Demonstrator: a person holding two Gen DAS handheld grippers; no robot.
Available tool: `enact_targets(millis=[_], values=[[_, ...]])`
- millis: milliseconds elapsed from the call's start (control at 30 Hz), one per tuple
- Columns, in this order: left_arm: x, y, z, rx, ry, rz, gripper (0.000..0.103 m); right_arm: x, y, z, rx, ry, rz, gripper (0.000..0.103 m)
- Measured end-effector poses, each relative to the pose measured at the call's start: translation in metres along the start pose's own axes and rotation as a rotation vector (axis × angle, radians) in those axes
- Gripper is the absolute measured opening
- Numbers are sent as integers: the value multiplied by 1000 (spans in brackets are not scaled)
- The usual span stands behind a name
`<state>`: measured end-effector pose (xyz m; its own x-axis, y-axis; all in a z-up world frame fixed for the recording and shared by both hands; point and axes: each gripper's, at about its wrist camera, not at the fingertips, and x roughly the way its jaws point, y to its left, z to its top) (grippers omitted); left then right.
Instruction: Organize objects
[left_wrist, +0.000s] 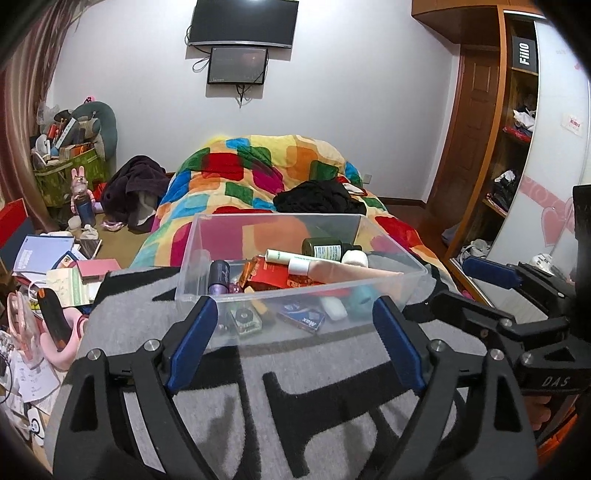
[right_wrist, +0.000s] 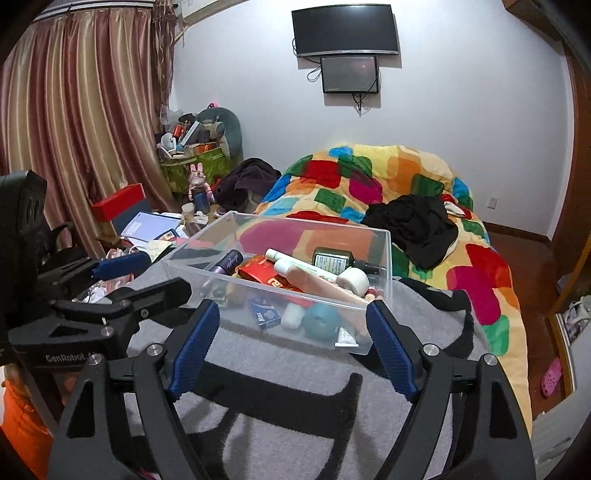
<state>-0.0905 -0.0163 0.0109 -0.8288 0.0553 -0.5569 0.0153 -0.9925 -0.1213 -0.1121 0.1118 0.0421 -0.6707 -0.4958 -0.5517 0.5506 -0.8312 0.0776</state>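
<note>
A clear plastic bin (left_wrist: 274, 217) (right_wrist: 314, 223) stands on a grey and black blanket (left_wrist: 314, 369) (right_wrist: 280, 373) on the bed. It holds several small things: a purple bottle (left_wrist: 219, 276), a red box (left_wrist: 273, 275), a dark green bottle (left_wrist: 325, 246), white and pink tubes (left_wrist: 343, 268), a teal round piece (right_wrist: 322, 320) and a blue box (left_wrist: 303, 316). My left gripper (left_wrist: 295, 307) (right_wrist: 147, 277) is open just short of the bin's near wall, with nothing between its pads. My right gripper (right_wrist: 291, 311) (left_wrist: 470, 291) is open beside it, also holding nothing.
Behind the bin lies a colourful patchwork quilt (left_wrist: 258, 166) with a black garment (left_wrist: 319, 197) on it. Papers, boxes and a pink object (left_wrist: 62, 347) clutter the left side. A wooden wardrobe (left_wrist: 480, 147) stands at the right. Two screens (left_wrist: 240, 33) hang on the wall.
</note>
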Motion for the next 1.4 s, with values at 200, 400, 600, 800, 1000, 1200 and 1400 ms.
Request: enact_targets(millis=[200, 400, 600, 800, 1000, 1200, 1400], values=[[2, -4, -5, 10, 7, 17, 88, 5, -3, -2, 17, 11, -3, 79], [4, -6, -6, 15, 10, 21, 88, 7, -4, -4, 25, 21, 3, 79], [4, -4, -6, 6, 12, 20, 88, 9, -2, -6, 22, 28, 1, 79], [4, -3, -6, 6, 12, 20, 88, 9, -2, -7, 24, 29, 4, 79], [4, -5, -7, 12, 7, 30, 91, 9, -2, -6, 24, 30, 3, 79], [1, -8, -9, 22, -2, 40, 93, 9, -2, -9, 23, 31, -11, 79], [-2, -11, -8, 33, -11, 37, 94, 7, -5, -11, 33, 33, -12, 79]])
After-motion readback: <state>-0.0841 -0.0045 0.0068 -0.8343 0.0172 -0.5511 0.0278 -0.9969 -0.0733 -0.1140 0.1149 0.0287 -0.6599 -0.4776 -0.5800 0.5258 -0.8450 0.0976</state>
